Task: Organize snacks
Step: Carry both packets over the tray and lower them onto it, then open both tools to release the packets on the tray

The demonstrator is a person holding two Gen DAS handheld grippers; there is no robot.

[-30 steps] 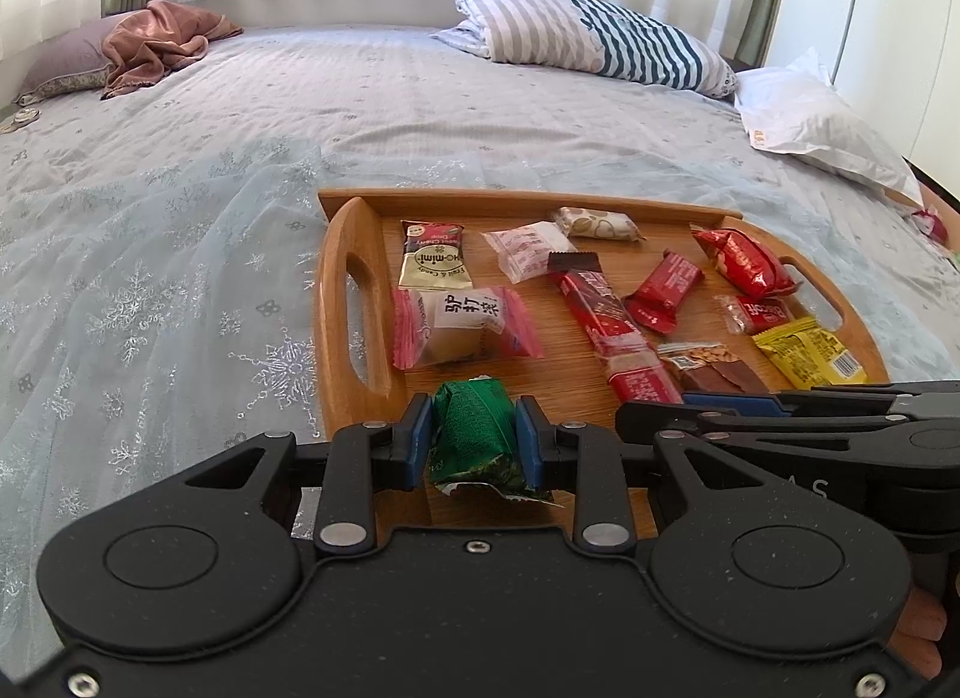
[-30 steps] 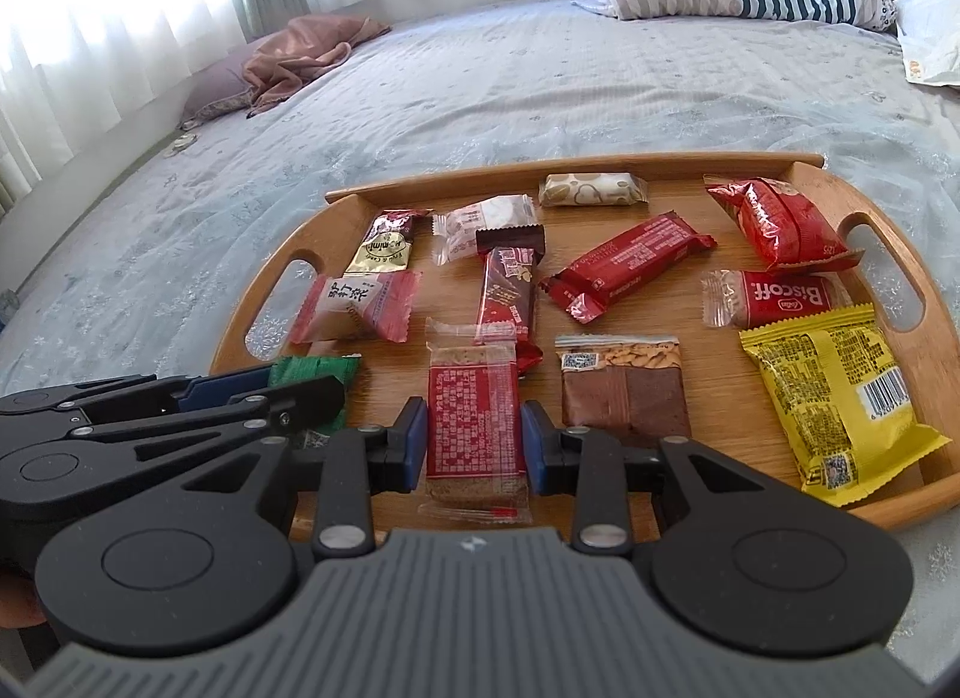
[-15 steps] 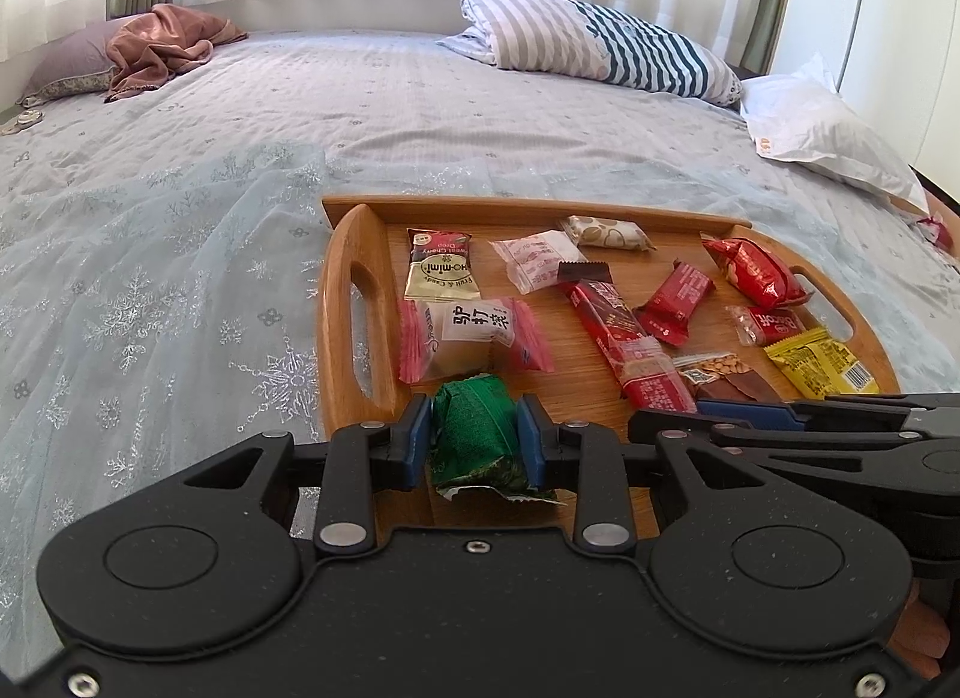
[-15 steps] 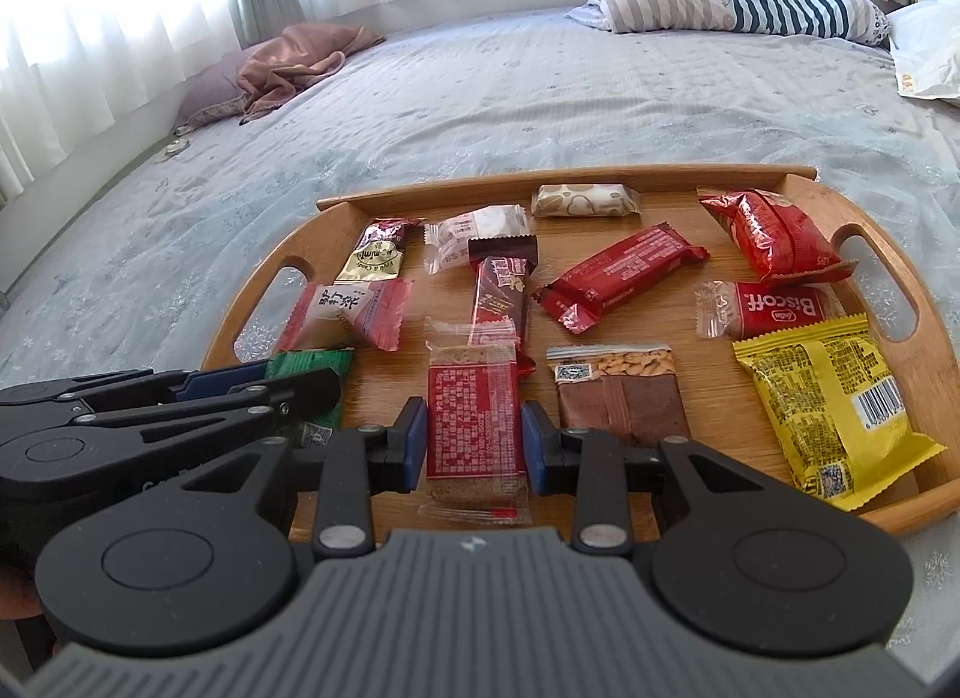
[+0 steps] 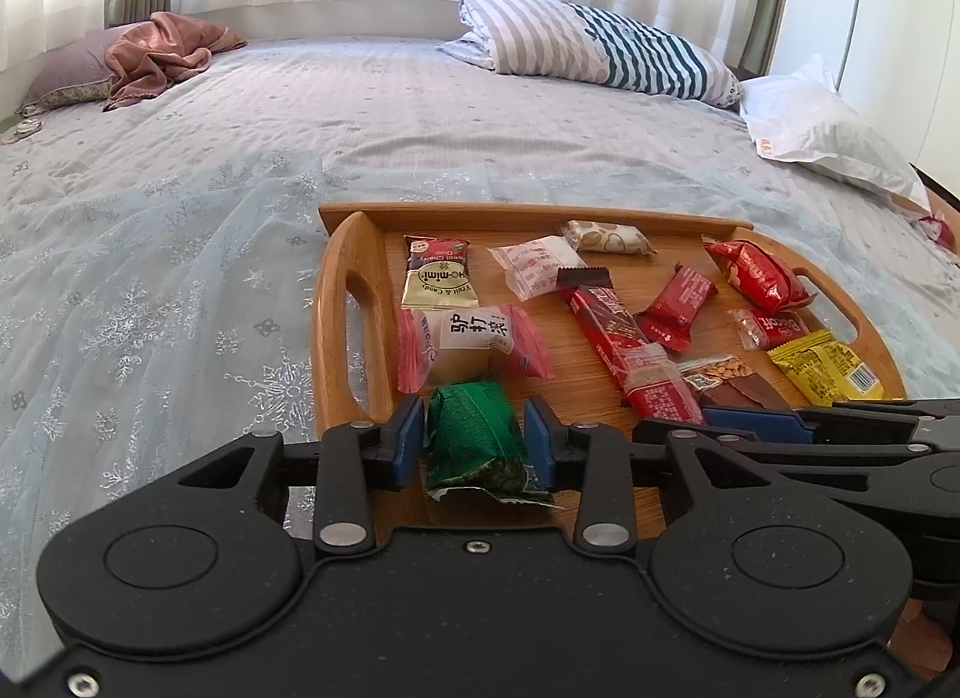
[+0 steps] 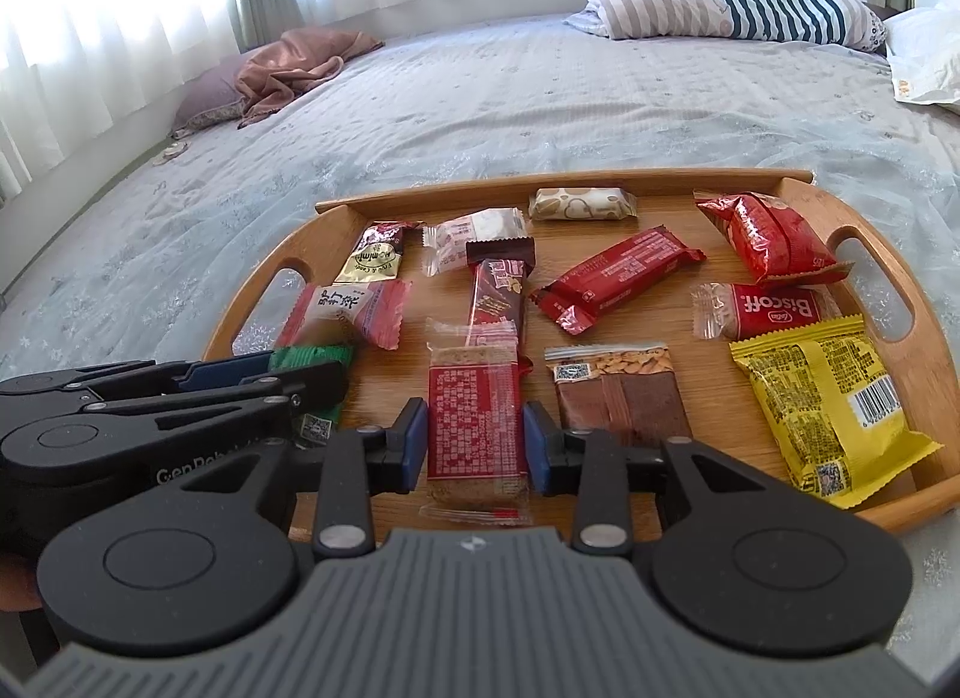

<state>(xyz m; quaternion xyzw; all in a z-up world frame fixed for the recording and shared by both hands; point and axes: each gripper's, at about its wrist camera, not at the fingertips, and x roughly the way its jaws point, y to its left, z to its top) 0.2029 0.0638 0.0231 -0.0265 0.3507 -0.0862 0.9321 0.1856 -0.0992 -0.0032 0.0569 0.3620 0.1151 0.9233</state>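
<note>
A wooden tray [image 5: 332, 302] [image 6: 927, 485] on the bed holds several wrapped snacks. My left gripper [image 5: 474, 443] stands around a green snack packet [image 5: 471, 434] at the tray's near left; its blue pads have drawn slightly off the packet, which lies on the tray. My right gripper [image 6: 477, 437] stands around a red-label clear-wrapped bar [image 6: 477, 422] lying at the tray's near middle, pads just beside it. The left gripper also shows in the right wrist view [image 6: 264, 377], with the green packet [image 6: 312, 359] between its fingers.
Other snacks on the tray: a yellow packet [image 6: 822, 404], a Biscoff biscuit [image 6: 762, 308], a red bag [image 6: 768, 236], a red bar [image 6: 618, 278], a nut bar [image 6: 618, 392]. A striped pillow [image 5: 600, 53] and pink cloth [image 5: 162, 53] lie far back on the bed.
Both grippers have opened slightly and pulled back a little from the tray. The green packet and the red-label bar now rest on the tray between the pads.
</note>
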